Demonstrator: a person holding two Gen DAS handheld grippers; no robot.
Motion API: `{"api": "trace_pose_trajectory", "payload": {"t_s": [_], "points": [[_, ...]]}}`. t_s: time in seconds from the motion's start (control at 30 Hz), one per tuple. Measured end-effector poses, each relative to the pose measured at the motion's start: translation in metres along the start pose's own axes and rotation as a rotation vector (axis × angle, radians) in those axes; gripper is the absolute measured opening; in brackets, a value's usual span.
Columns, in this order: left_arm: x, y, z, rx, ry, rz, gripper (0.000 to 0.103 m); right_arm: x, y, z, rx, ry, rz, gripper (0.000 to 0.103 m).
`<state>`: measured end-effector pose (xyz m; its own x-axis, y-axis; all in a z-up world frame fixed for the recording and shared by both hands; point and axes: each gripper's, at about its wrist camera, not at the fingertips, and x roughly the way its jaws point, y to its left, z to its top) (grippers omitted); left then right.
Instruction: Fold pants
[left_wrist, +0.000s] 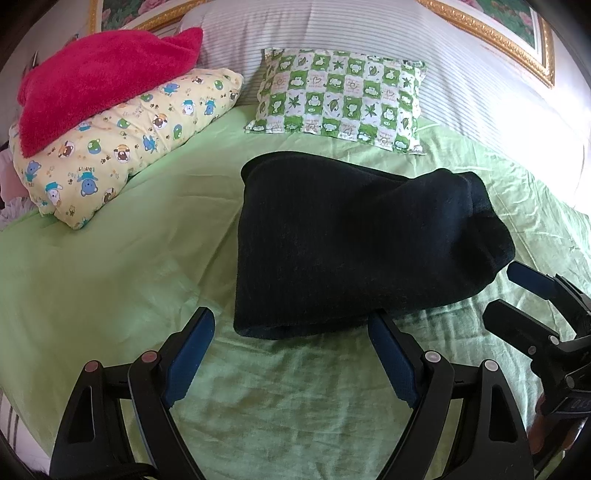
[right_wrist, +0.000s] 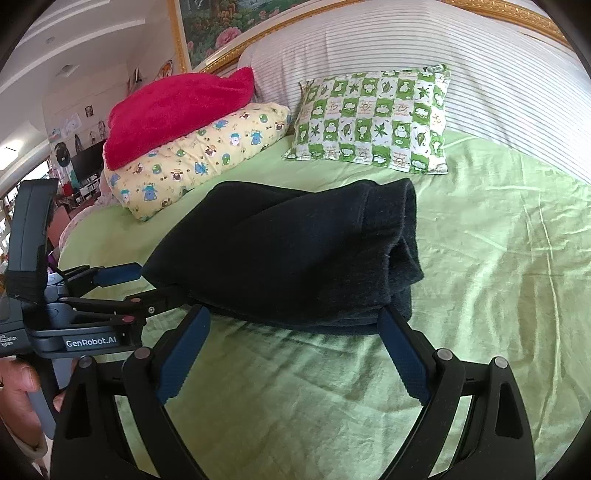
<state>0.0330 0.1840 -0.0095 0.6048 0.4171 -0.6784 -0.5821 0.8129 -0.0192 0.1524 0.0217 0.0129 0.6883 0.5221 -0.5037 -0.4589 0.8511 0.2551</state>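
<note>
From the left wrist camera, the dark pants (left_wrist: 354, 240) lie folded into a thick bundle on the green sheet of the bed (left_wrist: 110, 266), in front of a green checked pillow (left_wrist: 340, 99). To the left, a red towel (left_wrist: 99, 81) rests on a yellow bear-print pillow (left_wrist: 122, 147). The left gripper (left_wrist: 291, 328) has its fingers spread wide and empty just before the bundle's near edge. The right gripper (left_wrist: 517, 299) shows at the right, fingers apart.

From the right wrist camera, the right gripper (right_wrist: 295, 325) is released too, its fingers (right_wrist: 402, 354) straddling the pants' near edge. A hand (right_wrist: 18, 391) holds the left gripper's handle at the lower left.
</note>
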Motion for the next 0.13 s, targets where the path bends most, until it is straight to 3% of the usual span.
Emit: {"api": "trace_pose_trajectory", "payload": {"t_s": [0.13], "points": [[0.0042,-0.0032,0.0017,0.008,0.013,0.002,0.086,-0.0040,-0.0051,0.0000,0.012,-0.006,-0.011,0.094]]}}
